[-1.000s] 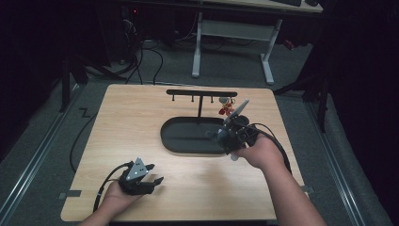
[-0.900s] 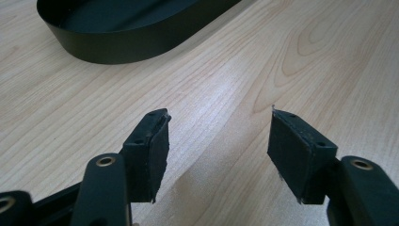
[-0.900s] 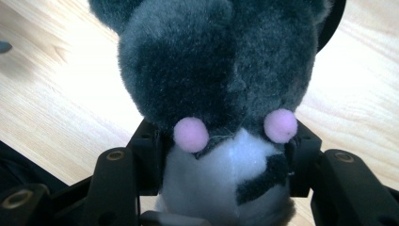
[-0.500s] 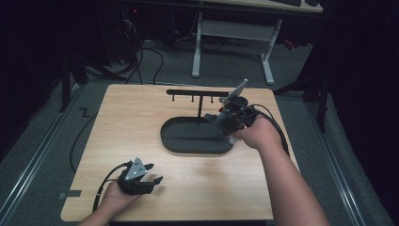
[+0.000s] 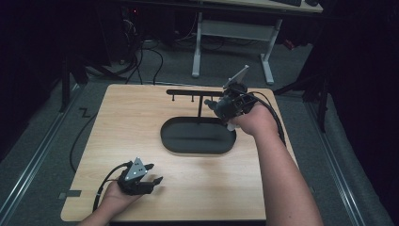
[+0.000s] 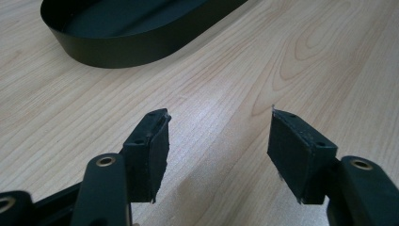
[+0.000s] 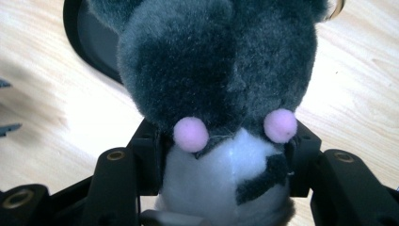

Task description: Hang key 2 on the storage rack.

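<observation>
A grey and white plush toy with two pink pompom cheeks sits squeezed between the jaws of my right gripper. In the high view my right gripper holds the plush toy up beside the black hook rack, above the far right end of the oval black tray. My left gripper rests low near the table's front left, open, with bare wood between its pads. The tray's wall lies ahead of the left gripper.
The rack's post rises from the tray's far side, and small hooks hang under its bar. A cable trails from the right gripper over the table's right edge. A white desk frame stands on the floor behind the table.
My right gripper has carried the plush toy up and away from me, from over the tray's right end to the rack bar. The left gripper has stayed still.
</observation>
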